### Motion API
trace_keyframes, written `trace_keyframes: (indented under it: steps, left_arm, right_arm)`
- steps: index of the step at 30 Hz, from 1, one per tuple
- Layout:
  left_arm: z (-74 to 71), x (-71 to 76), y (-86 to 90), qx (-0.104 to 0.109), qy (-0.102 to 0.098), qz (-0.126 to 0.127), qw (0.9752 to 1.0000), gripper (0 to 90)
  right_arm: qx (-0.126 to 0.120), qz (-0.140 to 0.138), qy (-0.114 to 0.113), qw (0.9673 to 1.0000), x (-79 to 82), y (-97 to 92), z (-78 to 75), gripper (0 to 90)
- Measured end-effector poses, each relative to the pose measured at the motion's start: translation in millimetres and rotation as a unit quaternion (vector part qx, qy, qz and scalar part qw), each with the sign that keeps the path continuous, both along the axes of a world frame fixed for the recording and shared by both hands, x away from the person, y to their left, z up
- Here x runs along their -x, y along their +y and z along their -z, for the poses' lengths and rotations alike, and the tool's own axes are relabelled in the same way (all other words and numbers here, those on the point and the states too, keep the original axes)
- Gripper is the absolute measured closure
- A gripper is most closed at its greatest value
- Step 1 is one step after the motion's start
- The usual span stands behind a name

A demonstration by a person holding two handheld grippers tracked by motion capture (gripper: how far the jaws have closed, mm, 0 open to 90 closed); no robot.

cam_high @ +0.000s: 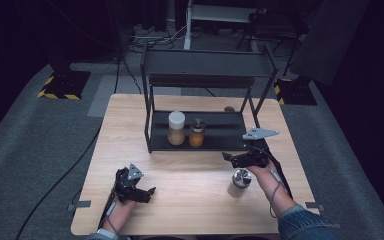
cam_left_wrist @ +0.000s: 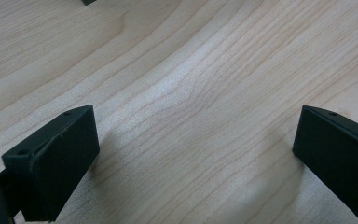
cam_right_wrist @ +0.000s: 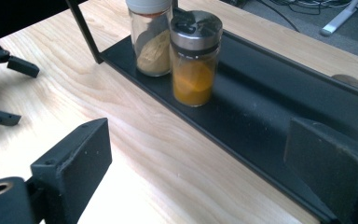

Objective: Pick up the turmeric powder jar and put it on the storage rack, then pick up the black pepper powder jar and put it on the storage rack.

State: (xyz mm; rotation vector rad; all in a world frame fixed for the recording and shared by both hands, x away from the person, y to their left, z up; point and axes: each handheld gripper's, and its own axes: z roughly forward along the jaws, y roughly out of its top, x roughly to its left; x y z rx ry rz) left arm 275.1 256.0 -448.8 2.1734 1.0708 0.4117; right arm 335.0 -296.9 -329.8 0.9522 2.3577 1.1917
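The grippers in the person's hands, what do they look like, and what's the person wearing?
Both the left gripper and the right gripper are black, with two blocky flat-faced jaws. Each carries a grey three-cornered plate on top and trails a dark cable along the forearm. A rolled blue denim sleeve covers the right arm.

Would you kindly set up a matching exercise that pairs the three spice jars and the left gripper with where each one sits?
1. White-lidded jar of tan powder
2. Metal-capped jar of orange powder
3. Silver-topped jar of pale powder
4. Left gripper

a. Bare tabletop, near right forearm
b. Shelf tray, leftmost jar
c. Over the table's near left part
d. Shelf tray, right of its neighbour

Pairs: 1-b, 2-d, 3-a, 4-c
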Motion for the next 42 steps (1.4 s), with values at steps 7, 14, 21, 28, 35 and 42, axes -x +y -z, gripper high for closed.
trace_keyframes:
  steps: [7, 14, 21, 28, 35, 42]
  left_arm:
    - [0.0, 0.2, -0.1, 0.0, 0.0, 0.0, 1.0, 0.0]
    - [0.0, 0.4, -0.3, 0.0, -0.001, -0.001, 1.0, 0.0]
    - [-0.1, 0.4, -0.2, 0.0, 0.0, 0.0, 1.0, 0.0]
    - [0.0, 0.6, -0.4, -0.001, -0.001, -0.001, 1.0, 0.0]
    - [0.0, 0.6, -0.4, -0.001, -0.001, -0.001, 1.0, 0.0]
    - [0.0, 0.7, -0.4, 0.0, -0.001, -0.001, 1.0, 0.0]
  right_arm:
    - [-0.007, 0.003, 0.001, 1.0, 16.1, -13.8, 1.1, 7.0]
    - [0.0, 0.001, -0.001, 1.0, 34.1, -22.7, 4.4, 7.0]
    - [-0.003, 0.006, 0.007, 1.0, 47.7, -30.6, 14.4, 6.8]
    - [0.003, 0.009, 0.0, 1.0, 60.7, -31.0, 25.0, 6.4]
    - [0.004, 0.009, 0.004, 0.9999, 66.5, -31.0, 36.7, 6.4]
    - [0.004, 0.016, 0.015, 0.9998, 67.9, -33.0, 49.2, 6.8]
